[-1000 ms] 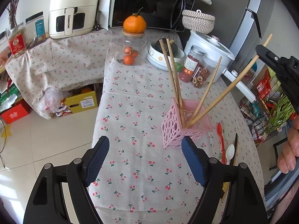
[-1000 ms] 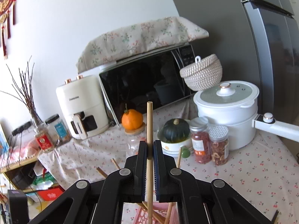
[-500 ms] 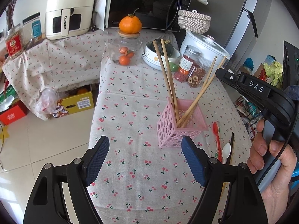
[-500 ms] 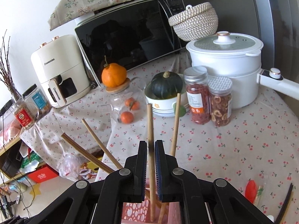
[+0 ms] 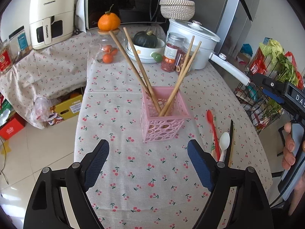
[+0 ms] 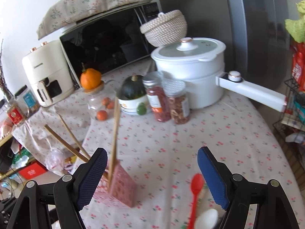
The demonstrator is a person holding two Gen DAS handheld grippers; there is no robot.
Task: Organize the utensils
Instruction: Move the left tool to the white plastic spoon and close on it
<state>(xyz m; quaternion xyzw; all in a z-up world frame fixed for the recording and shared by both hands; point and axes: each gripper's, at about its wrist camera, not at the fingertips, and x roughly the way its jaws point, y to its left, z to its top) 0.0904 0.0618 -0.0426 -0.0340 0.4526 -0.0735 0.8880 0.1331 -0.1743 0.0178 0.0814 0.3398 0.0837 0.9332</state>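
The left gripper [image 5: 147, 164] hangs over the cherry-print tablecloth [image 5: 133, 171], its blue-padded jaws widening and grasping nothing, with the pink perforated plastic utensil holder [image 5: 164, 122] beyond the fingertips. The right gripper [image 6: 150, 177] is also opening, empty, its left pad [image 6: 91, 177] just beside the holder. Four wooden chopsticks [image 5: 137, 64] lean inside the holder; a red plastic spoon [image 5: 212, 126] and a white spoon [image 5: 223, 145] lie on the cloth to its right.

"CHANGHONG" on air fryer [image 5: 51, 17] top & handle; "DAS" on right hand-held gripper [image 5: 274, 89].
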